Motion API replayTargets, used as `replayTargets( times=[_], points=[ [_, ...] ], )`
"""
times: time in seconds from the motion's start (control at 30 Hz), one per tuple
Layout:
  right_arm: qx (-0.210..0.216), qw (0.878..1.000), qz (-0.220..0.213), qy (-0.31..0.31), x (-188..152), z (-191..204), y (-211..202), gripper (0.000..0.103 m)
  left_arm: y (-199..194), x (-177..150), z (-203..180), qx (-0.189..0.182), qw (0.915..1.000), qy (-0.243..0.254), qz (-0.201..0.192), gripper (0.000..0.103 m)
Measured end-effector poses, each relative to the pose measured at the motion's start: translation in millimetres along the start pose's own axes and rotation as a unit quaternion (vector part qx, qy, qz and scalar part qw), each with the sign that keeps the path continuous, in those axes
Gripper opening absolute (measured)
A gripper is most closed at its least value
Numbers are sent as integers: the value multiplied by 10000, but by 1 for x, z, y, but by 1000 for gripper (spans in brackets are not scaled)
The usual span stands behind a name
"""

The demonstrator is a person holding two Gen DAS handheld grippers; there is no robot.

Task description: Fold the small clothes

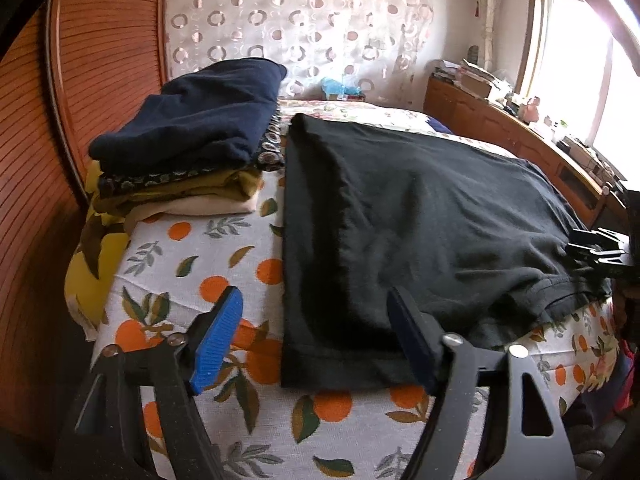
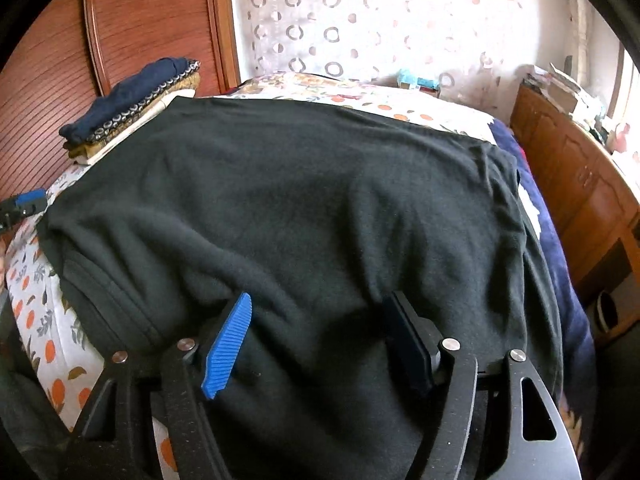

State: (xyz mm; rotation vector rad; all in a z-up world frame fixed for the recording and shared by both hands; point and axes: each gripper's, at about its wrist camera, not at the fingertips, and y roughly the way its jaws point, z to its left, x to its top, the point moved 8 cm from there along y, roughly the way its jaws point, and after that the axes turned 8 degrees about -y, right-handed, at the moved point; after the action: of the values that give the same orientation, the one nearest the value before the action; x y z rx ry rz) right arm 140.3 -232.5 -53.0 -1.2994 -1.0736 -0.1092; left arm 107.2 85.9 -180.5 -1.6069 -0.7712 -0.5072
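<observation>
A black garment (image 1: 420, 216) lies spread flat on the orange-print bed sheet (image 1: 208, 256). My left gripper (image 1: 314, 296) hovers open over the garment's near left corner; its left blue pad is above the sheet and its right pad above the cloth. In the right wrist view the same garment (image 2: 300, 200) fills the middle. My right gripper (image 2: 320, 298) stands open low over its near part, with cloth lying between the fingers and no pinch visible. Each gripper shows in the other view: the right gripper (image 1: 596, 248) at the right edge, the left gripper (image 2: 24, 200) at the left edge.
A stack of folded clothes (image 1: 192, 136), navy on top, sits at the bed's far left, and shows again as the stack (image 2: 132, 104). Reddish slatted wood panelling (image 1: 60, 120) runs along the left. A cluttered wooden cabinet (image 1: 520, 136) lines the right under a window. A patterned curtain (image 1: 300, 20) hangs behind.
</observation>
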Motion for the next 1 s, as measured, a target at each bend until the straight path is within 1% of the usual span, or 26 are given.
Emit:
replayTargets(
  times=[0.03, 0.07, 0.13, 0.33, 0.37, 0.47, 0.63, 0.9, 0.97, 1.0],
  points=[
    [8, 10000, -2, 2, 0, 0, 0, 73, 3, -1, -2, -37, 10000, 3, 65, 61],
    [22, 10000, -7, 6, -1, -1, -2, 73, 6, -2, -2, -53, 9999, 5, 122, 52],
    [22, 10000, -10, 8, -1, -1, -2, 73, 11, -3, -3, -64, 9997, 23, 215, 42],
    [27, 10000, -21, 24, -1, 0, -2, 73, 21, -4, -4, 122, 9992, 88, 359, 43],
    [24, 10000, -20, 20, -1, 0, -2, 73, 22, -4, -4, 171, 9991, 120, 380, 46],
    [24, 10000, -22, 19, -1, 0, -2, 73, 25, -4, -5, 245, 9986, 188, 440, 51],
    [21, 10000, -23, 25, -2, 1, -2, 73, 28, -2, -6, 193, 9983, 247, 493, 51],
    [21, 10000, -28, 25, -2, 0, -3, 73, 30, -2, -7, 187, 9982, 309, 470, 50],
    [23, 10000, -28, 31, -3, 1, -2, 73, 29, -2, -9, 153, 9982, 347, 471, 45],
    [23, 10000, -28, 35, -2, 0, -3, 73, 28, -3, -9, 152, 9981, 360, 469, 45]
  ],
)
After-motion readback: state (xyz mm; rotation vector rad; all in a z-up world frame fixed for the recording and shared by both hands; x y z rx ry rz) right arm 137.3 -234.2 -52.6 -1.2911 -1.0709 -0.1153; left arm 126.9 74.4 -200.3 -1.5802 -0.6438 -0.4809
